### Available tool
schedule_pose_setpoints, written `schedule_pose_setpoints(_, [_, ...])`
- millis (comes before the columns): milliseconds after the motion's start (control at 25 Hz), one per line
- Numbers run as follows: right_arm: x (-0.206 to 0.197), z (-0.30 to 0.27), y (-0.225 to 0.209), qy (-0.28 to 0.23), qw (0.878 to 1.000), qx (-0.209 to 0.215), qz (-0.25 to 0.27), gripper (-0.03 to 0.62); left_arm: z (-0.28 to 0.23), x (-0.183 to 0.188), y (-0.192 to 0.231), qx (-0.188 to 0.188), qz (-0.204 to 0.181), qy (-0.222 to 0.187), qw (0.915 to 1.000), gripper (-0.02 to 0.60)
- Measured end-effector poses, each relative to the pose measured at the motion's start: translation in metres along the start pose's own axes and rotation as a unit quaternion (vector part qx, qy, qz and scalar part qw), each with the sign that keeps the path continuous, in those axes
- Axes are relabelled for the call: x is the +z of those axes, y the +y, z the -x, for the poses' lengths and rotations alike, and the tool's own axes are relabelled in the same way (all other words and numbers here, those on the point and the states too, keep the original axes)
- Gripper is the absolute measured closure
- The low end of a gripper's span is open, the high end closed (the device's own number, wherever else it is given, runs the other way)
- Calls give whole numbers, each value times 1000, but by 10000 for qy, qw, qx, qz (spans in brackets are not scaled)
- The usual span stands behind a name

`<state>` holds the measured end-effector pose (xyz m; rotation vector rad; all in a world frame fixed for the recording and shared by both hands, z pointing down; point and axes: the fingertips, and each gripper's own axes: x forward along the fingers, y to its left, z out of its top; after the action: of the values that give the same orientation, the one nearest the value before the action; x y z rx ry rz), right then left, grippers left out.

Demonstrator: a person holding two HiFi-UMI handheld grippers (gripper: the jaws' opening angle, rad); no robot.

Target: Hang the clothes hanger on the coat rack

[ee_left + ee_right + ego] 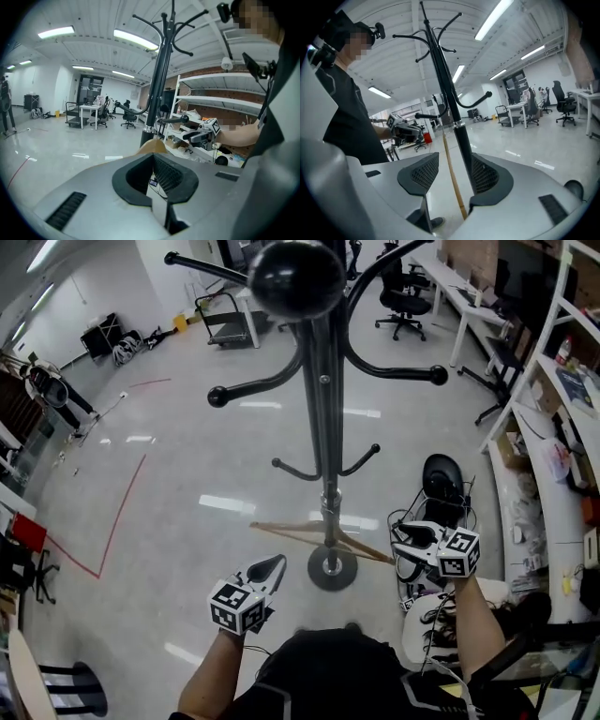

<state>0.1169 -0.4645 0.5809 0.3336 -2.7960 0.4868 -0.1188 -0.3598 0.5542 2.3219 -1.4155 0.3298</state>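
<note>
black coat rack [322, 409], tan hanger [281, 530], grey floor [187, 456].

The coat rack [321, 409] is a black upright pole with a ball top, curved hook arms at several heights and a round base. The clothes hanger [286, 528], thin pale wood, sits roughly level across the pole low down, just above the base.

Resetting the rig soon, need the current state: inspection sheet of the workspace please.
Surface: glossy grey floor, red tape lines.
Job's things: wooden hanger hangs low beside the coat rack pole.
Clutter: packed shelves at right.
Grippers: left gripper open, empty; right gripper open, hanger arm between its jaws, pads off it.
Cables: tangle on the floor under the right gripper.
Surroundings: office chairs, cart.
</note>
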Motion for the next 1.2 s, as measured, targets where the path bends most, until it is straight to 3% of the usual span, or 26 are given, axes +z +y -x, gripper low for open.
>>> schedule_pose_setpoints(240, [61,14,29,-821,9923,-889,248,393,11,29,4,36,89,-554,9984,581])
schedule_pose_setpoints(400, [81,17,53,-1012,9873,-1171,343,397,15,44,6,134,104,-853,9962,581])
schedule_pose_setpoints(480, [88,17,61,-1044,9842,-1369,406,431,18,51,6,167,134,-998,9948,581])
schedule_pose_setpoints(720, [102,14,83,-1375,9688,-2051,235,563,30,65,3,224,114,-1304,9911,581])
schedule_pose_setpoints(960, [96,13,87,-1332,9414,-3099,-40,586,39,71,3,423,151,-1458,9883,581])
schedule_pose_setpoints(1200, [100,13,100,-1451,9281,-3429,-87,588,43,65,-2,395,162,-1438,9887,581])
